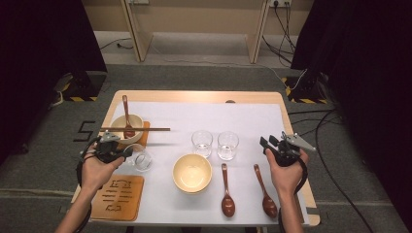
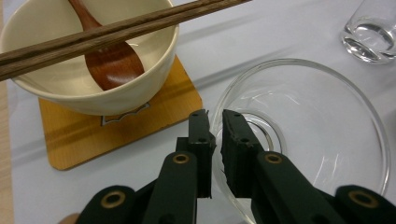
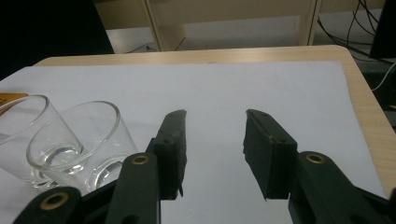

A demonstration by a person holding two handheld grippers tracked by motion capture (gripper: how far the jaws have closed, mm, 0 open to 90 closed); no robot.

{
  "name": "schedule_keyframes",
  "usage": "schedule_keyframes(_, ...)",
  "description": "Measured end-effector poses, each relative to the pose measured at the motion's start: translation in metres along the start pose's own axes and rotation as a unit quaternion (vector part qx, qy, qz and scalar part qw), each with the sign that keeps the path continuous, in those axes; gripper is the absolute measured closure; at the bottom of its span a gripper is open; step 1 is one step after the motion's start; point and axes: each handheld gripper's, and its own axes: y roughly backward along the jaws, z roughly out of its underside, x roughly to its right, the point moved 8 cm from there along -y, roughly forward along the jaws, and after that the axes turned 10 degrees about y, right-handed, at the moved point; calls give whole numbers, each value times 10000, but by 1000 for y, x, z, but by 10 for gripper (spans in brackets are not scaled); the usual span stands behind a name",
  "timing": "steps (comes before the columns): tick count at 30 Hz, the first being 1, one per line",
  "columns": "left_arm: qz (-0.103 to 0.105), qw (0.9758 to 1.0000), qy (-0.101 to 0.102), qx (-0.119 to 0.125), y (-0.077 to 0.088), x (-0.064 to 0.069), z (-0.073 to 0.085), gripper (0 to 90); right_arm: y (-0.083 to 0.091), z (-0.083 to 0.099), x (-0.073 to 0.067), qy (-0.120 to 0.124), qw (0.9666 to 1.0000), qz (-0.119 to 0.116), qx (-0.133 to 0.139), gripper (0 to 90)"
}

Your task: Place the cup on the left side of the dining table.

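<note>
Clear glass (image 2: pixel 299 130) tipped on its side on the white sheet, at four o'clock from the coaster-set bowl (image 2: pixel 88 56): my left gripper (image 2: pixel 214 116) pinches its rim, jaws narrow. My right gripper (image 3: pixel 215 119) hangs wide and unladen at three o'clock of the table

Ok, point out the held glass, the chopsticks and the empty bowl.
Held glass (image 2: pixel 322 140), left gripper view, inner wall.
Chopsticks (image 1: pixel 145 129), high view, mid-length.
Empty bowl (image 1: pixel 192 172), high view, inside bottom.
</note>
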Motion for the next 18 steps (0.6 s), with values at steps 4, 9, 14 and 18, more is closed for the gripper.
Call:
schedule_keyframes(4, -22, 10000, 59, -47, -1, -5, 0, 817, 2, -2, 0, 28, 10000, 3, 32, 591)
schedule_keyframes(9, -53, 9998, 93, -139, -5, -9, 2, 817, 3, -3, -1, 41, 10000, 4, 59, 591)
schedule_keyframes(14, -32, 9997, 142, -180, -6, -10, 2, 817, 3, -3, 0, 37, 10000, 15, 55, 591)
schedule_keyframes(18, -32, 9996, 120, -243, -6, -10, 1, 817, 2, -2, -1, 44, 10000, 7, 35, 591)
